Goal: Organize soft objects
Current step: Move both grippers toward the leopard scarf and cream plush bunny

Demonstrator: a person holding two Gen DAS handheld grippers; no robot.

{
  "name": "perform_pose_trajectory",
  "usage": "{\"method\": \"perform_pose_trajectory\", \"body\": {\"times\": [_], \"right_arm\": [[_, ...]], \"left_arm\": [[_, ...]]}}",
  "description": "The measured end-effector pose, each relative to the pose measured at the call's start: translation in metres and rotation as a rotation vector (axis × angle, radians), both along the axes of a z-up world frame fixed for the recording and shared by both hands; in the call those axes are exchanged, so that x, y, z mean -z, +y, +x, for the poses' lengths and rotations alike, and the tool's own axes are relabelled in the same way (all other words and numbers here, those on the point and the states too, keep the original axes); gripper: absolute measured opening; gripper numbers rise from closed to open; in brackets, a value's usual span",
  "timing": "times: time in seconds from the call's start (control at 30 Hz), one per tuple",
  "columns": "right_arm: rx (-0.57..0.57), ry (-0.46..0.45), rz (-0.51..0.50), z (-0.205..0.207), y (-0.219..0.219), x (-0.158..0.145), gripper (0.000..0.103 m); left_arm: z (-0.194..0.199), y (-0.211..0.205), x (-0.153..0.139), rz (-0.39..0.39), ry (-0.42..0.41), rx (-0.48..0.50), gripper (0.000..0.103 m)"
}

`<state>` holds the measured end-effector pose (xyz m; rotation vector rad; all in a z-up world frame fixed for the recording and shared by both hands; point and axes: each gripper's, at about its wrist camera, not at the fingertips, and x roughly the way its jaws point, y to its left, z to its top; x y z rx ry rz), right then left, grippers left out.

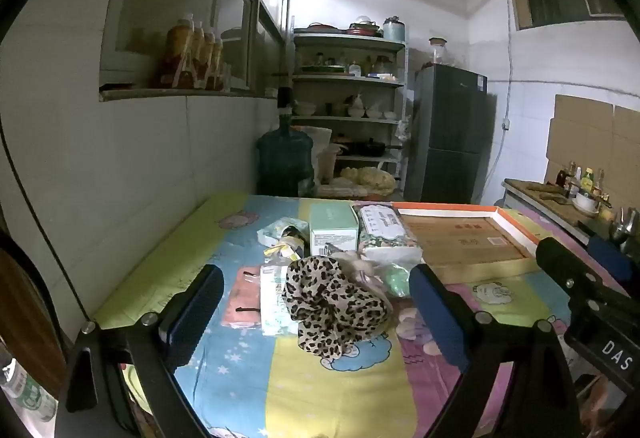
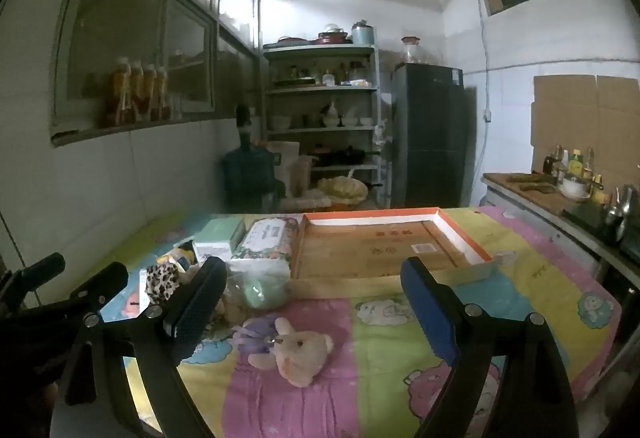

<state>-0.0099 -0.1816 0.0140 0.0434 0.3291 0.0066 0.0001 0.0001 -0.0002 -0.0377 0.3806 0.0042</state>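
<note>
Left gripper [image 1: 316,312], fingers spread wide with nothing between the pads, hovers above the pastel cartoon-print tablecloth [image 1: 248,390]; a crumpled leopard-print fabric piece [image 1: 336,302] lies on the cloth between the fingers in this view, apart from both. Right gripper [image 2: 316,308], fingers likewise spread and empty; a small beige plush bear [image 2: 298,352] lies on its side at 6 o'clock of centre, touching a lilac fabric tuft [image 2: 252,336] at its 9 o'clock. A shallow orange-rimmed cardboard tray [image 2: 460,234] sits at 12 o'clock; a mint-green carton [image 1: 334,228] and floral wipes packet [image 2: 268,242] stand at its 9 o'clock.
</note>
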Motion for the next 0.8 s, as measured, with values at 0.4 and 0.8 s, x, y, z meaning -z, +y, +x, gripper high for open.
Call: {"method": "perform_pose_trajectory", "body": {"times": [0.4,0.8], "right_arm": [[-0.009,-0.006,0.022,-0.004,-0.005,0.001,0.090],[-0.021,0.002,0.015,-0.002,-0.003,0.000,0.090]], "left_arm": [[0.004,-0.005,0.000,0.008,0.017,0.003,0.091],[0.002,-0.008,-0.005,0.000,0.017,0.024,0.086]]}}
